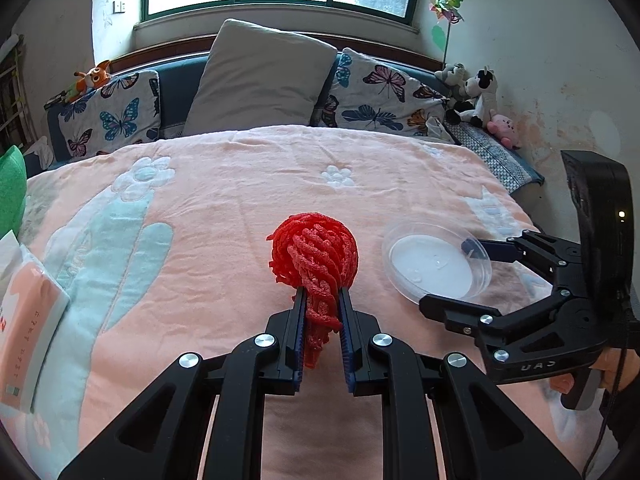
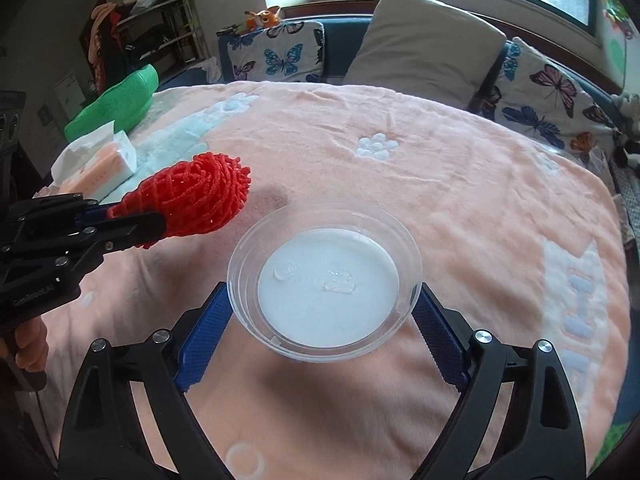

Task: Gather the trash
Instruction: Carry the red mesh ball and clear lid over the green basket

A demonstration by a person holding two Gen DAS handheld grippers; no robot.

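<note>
My left gripper (image 1: 323,300) is shut on a red foam fruit net (image 1: 314,258), held over the pink blanket; the net also shows in the right wrist view (image 2: 196,196) at the left. A clear round plastic lid (image 2: 324,280) lies on the blanket. My right gripper (image 2: 324,312) is open, with its blue pads on either side of the lid's near rim, not clamping it. In the left wrist view the lid (image 1: 436,264) lies to the right of the net, with the right gripper (image 1: 452,280) around it.
The pink blanket (image 1: 248,200) covers the bed. A tissue pack (image 1: 28,312) lies at its left edge beside a green cushion (image 2: 116,100). Pillows (image 1: 260,76) and plush toys (image 1: 476,96) line the far side under the window.
</note>
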